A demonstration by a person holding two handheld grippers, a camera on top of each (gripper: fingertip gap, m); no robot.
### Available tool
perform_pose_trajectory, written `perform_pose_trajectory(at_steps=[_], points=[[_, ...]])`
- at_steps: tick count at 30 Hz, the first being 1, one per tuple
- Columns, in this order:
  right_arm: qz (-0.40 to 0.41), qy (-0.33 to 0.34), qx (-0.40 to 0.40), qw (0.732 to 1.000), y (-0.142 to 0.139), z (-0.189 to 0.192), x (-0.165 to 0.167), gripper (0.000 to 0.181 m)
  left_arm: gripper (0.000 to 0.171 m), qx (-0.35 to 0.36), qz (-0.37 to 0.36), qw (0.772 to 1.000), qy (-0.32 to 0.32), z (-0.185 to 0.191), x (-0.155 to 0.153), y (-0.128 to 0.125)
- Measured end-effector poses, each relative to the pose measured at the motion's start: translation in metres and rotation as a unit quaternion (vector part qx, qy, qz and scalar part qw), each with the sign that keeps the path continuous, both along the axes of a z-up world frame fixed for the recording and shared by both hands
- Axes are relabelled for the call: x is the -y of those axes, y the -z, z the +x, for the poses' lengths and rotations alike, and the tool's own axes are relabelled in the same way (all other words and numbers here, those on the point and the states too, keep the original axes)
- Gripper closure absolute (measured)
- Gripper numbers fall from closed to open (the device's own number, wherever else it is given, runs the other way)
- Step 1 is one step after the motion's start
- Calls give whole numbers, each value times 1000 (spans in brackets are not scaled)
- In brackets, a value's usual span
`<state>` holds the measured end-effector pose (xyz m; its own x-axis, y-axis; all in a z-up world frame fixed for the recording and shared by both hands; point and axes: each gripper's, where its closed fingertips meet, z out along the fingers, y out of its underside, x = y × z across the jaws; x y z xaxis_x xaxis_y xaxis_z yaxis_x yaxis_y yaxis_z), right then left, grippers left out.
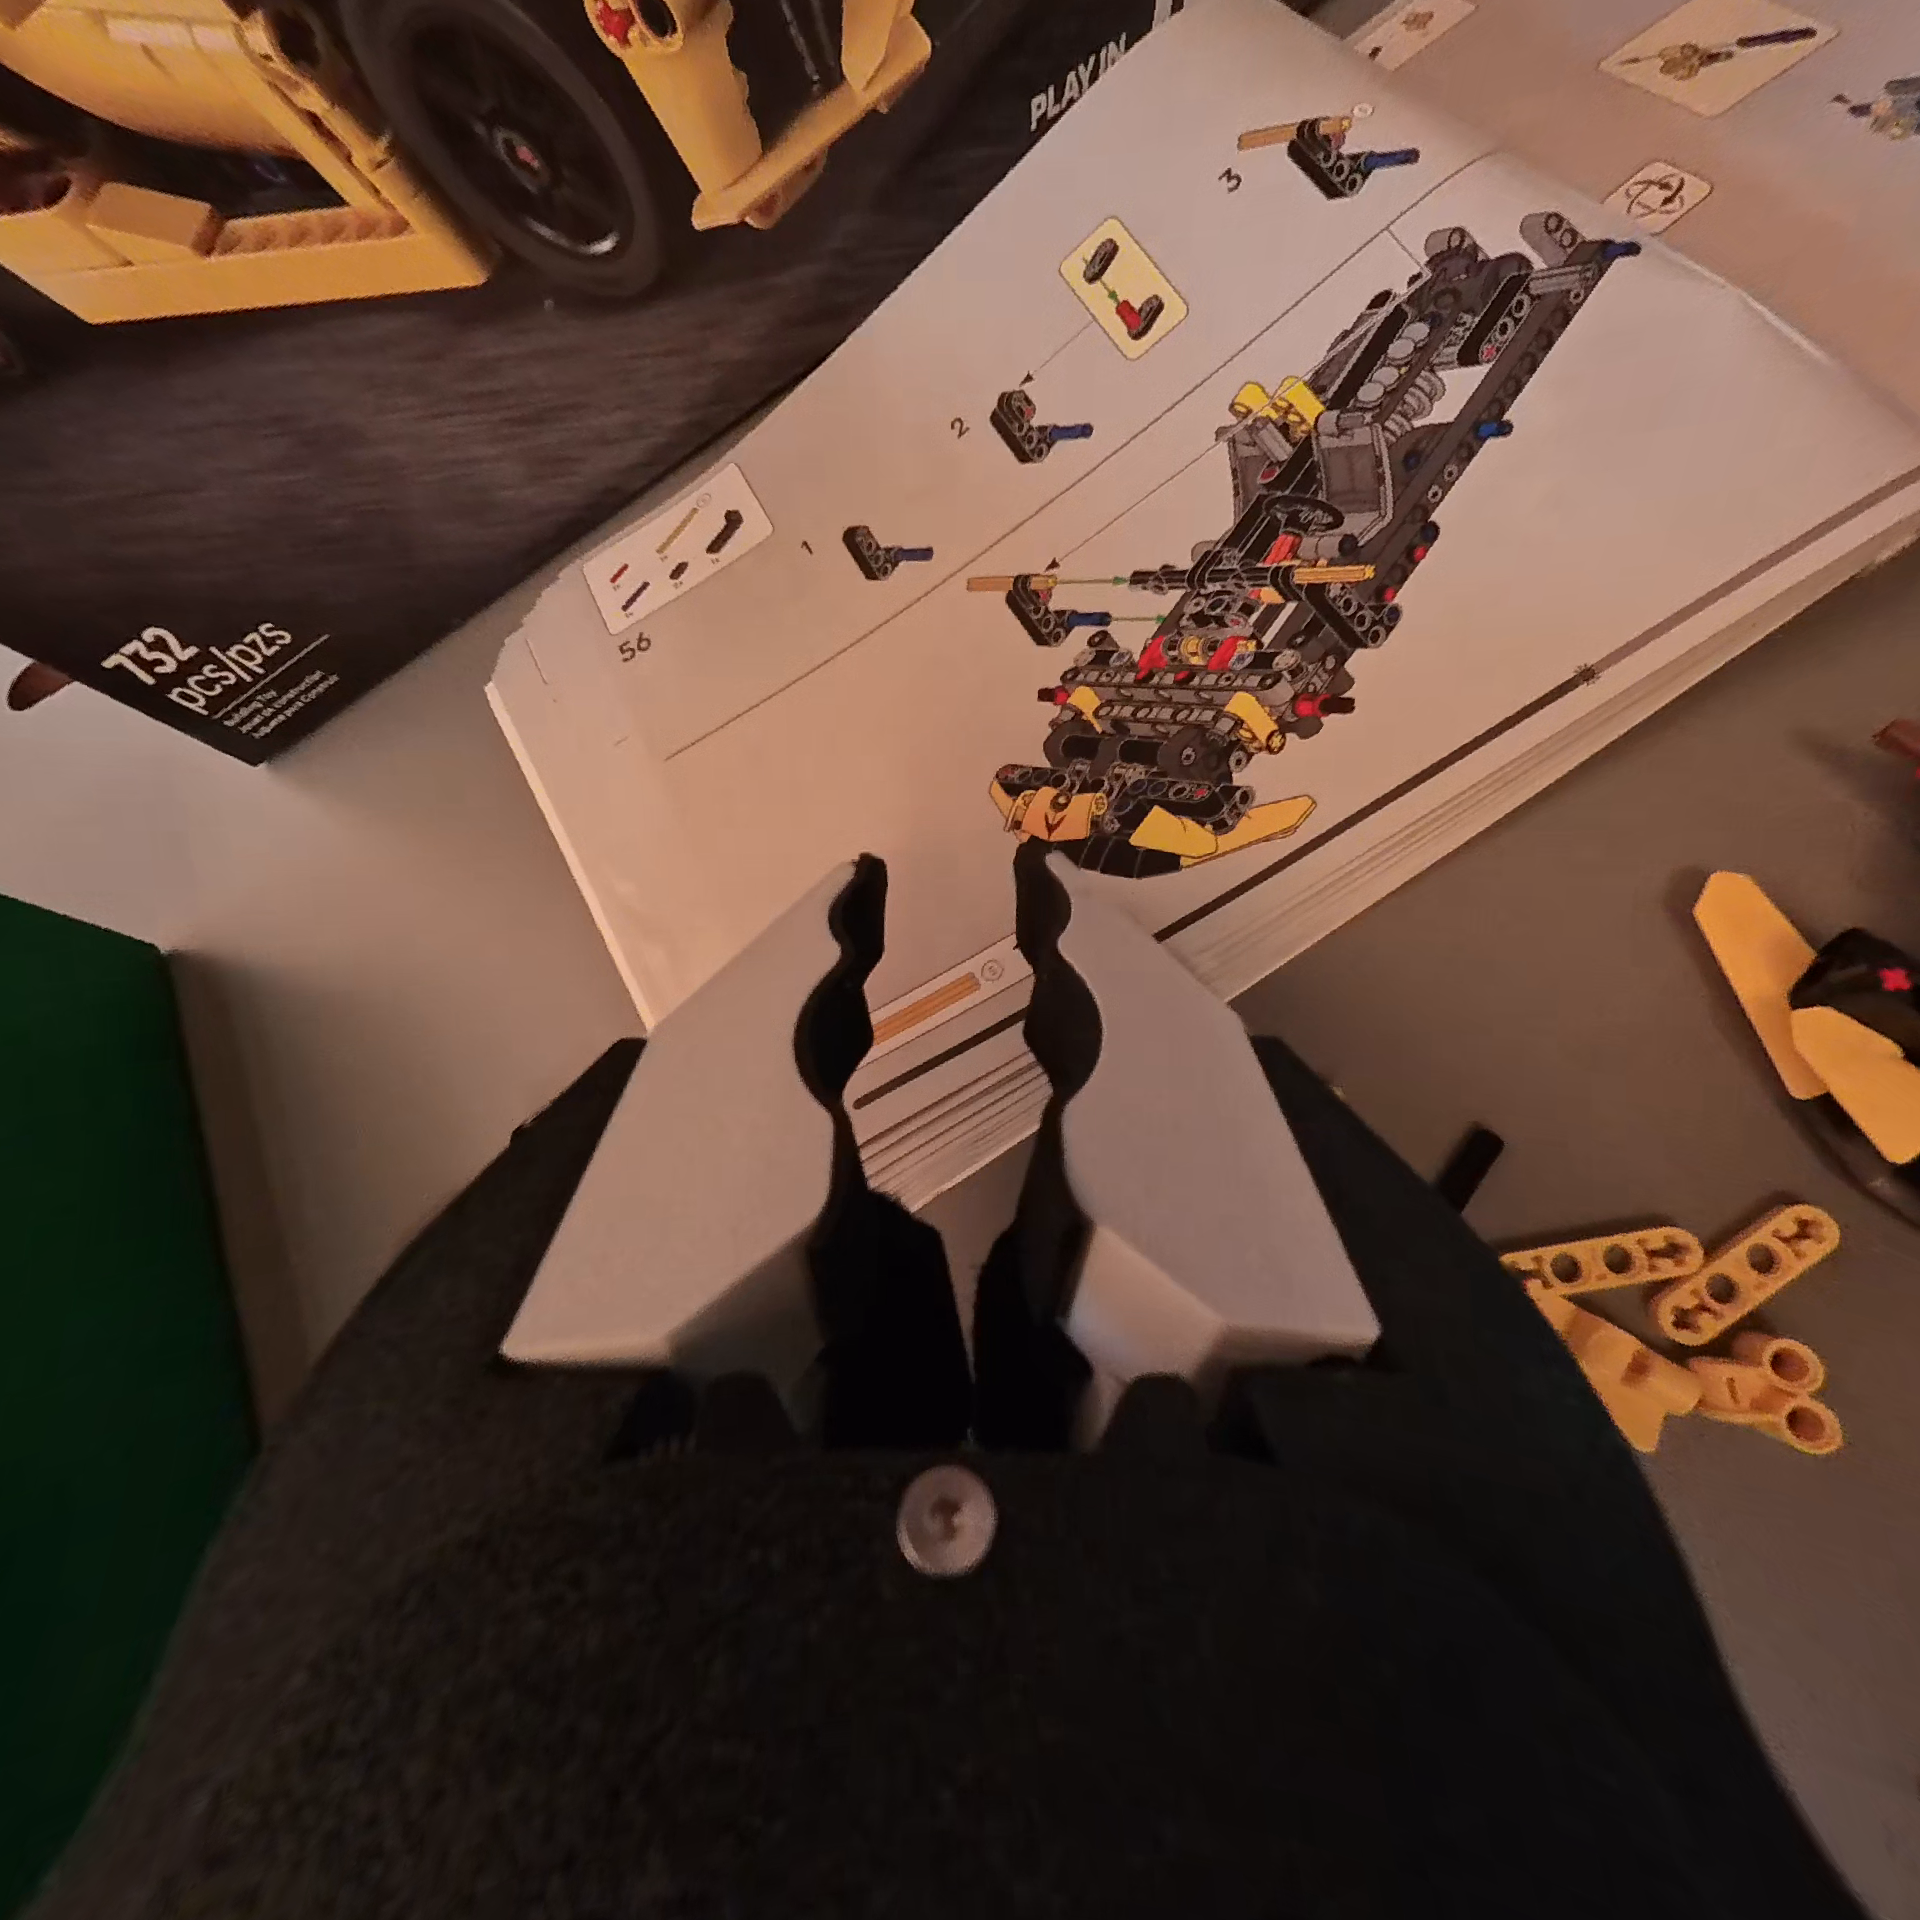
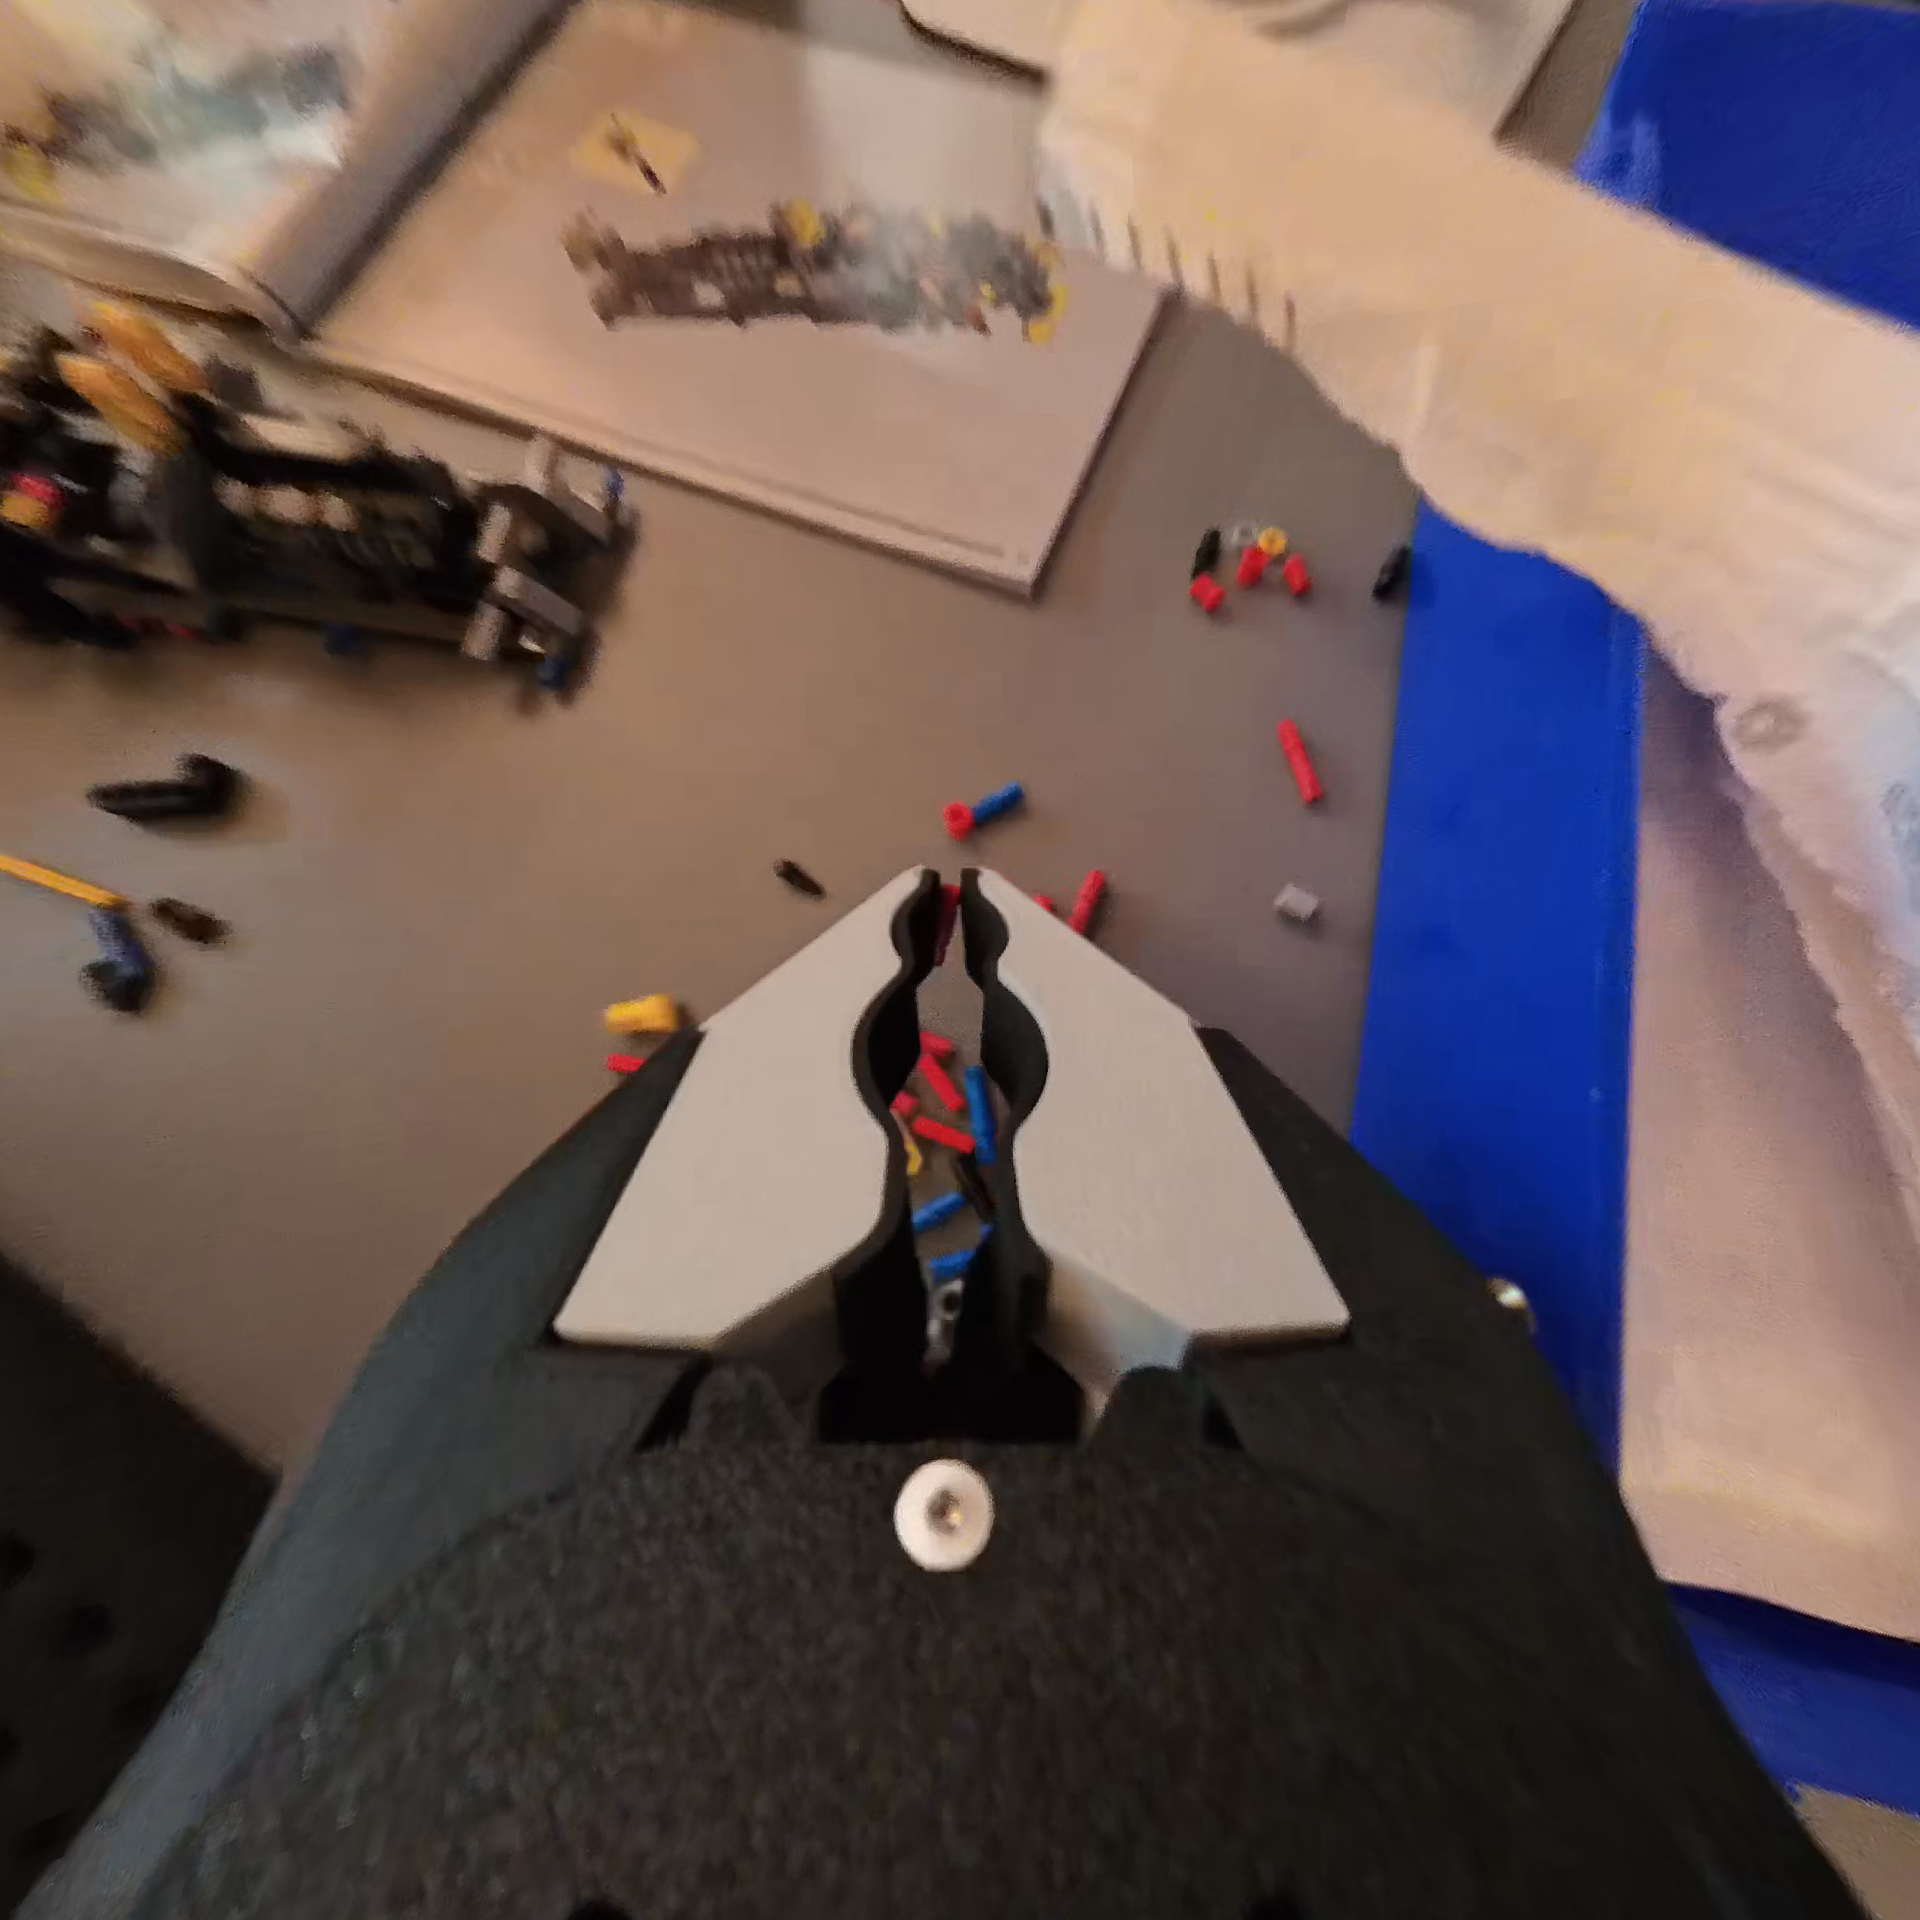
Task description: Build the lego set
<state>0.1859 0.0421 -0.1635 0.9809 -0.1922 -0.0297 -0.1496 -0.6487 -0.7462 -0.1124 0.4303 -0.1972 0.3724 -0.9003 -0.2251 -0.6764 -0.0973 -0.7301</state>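
Observation:
My left gripper [image 1: 948, 873] is open and empty, hovering over the lower edge of the open instruction booklet [image 1: 1143, 520]. My right gripper [image 2: 948, 883] is nearly closed, with a small red pin [image 2: 947, 914] pinched between its tips above the grey table. The partly built black and yellow car chassis [image 2: 260, 520] lies blurred at the left of the right wrist view. Its yellow and black nose shows at the right edge of the left wrist view [image 1: 1849, 997]. Loose red, blue and black pins [image 2: 961, 1122] lie scattered under and around the right gripper.
The set's box [image 1: 312, 312] lies at the top left beside the booklet. Yellow beams and connectors [image 1: 1683, 1309] lie at the right. A green surface [image 1: 73, 1299] is at the left. A blue surface [image 2: 1507, 831] and a white bag [image 2: 1558, 364] border the table on the right. Left tips to right tips: about 50 cm.

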Motion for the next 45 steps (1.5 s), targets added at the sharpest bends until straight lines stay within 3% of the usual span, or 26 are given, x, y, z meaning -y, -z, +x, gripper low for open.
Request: perform_pose_trajectory(at_steps=[5, 9, 13, 39, 42, 45], points=[[24, -95, -83, 992, -13, -73, -28, 179, 149, -1, 5, 1000, 1, 0, 1, -1], [-20, -217, -74, 973, 20, -158, -45, 179, 149, 2, 4, 1000, 0, -1, 0, -3], [-55, -232, -60, 969, 46, -185, -53, 178, 149, 6, 3, 1000, 3, 1, 2, -5], [-51, -216, -24, 975, 59, -180, -64, 176, 149, 33, -20, 999, -1, 0, 0, -7], [-26, -204, -20, 978, 47, -175, -71, 165, 149, 31, -16, 999, -1, 0, 0, -6], [63, -166, -22, 984, 10, -158, -98, 163, 151, 39, -6, 999, -16, -2, -8, -9]])
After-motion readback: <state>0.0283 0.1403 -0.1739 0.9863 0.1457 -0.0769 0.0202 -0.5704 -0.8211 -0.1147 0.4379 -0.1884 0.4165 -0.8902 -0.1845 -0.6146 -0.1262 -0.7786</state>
